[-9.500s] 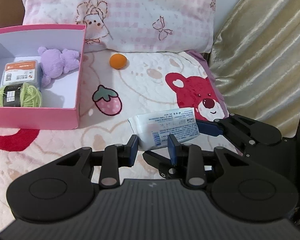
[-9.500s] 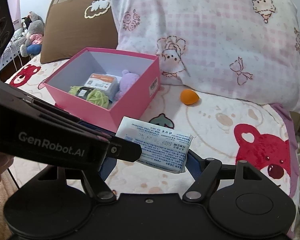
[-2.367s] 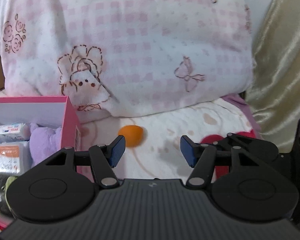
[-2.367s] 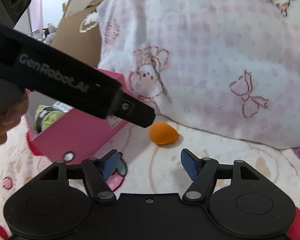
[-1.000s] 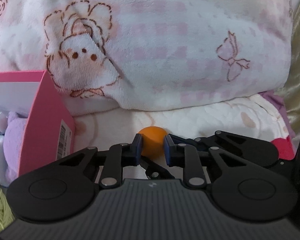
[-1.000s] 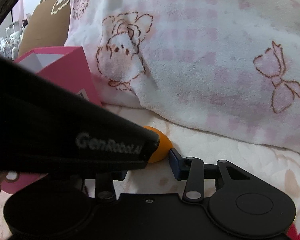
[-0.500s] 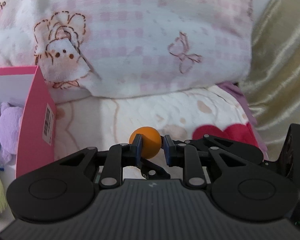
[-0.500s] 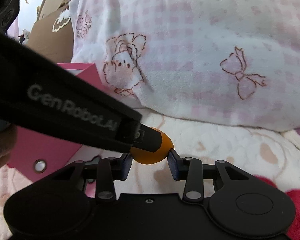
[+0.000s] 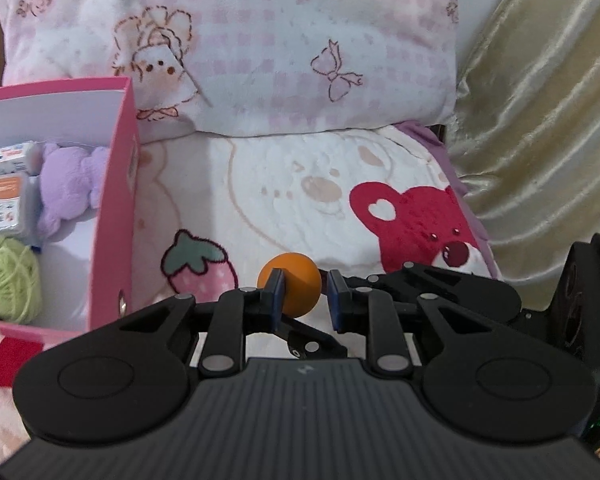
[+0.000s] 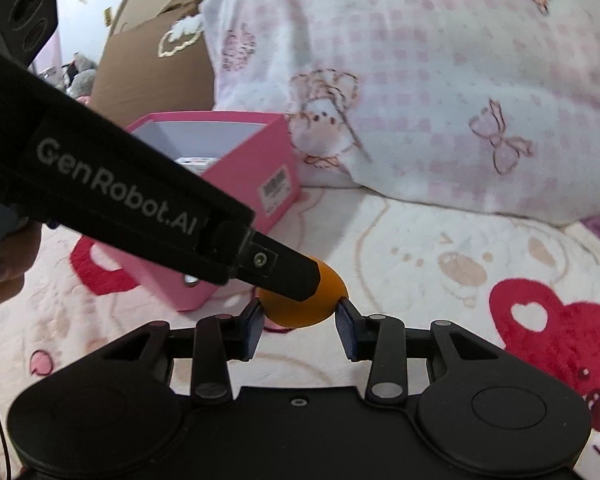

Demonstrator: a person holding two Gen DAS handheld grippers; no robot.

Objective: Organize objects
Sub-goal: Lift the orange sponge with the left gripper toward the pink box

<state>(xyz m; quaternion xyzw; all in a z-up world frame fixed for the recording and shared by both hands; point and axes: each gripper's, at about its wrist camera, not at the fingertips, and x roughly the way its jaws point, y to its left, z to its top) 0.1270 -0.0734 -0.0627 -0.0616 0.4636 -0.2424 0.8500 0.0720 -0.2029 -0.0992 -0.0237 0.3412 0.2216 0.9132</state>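
Bear-print bedding lies below while your left gripper [image 9: 303, 297] and right gripper [image 10: 301, 327] both clamp the orange egg-shaped sponge [image 10: 305, 305], lifted beside the pink box [image 9: 114, 216], presumably to steady its slippery, rounded shape.

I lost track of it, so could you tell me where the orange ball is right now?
The orange ball is off the blanket, held between both grippers, right of the pink box.
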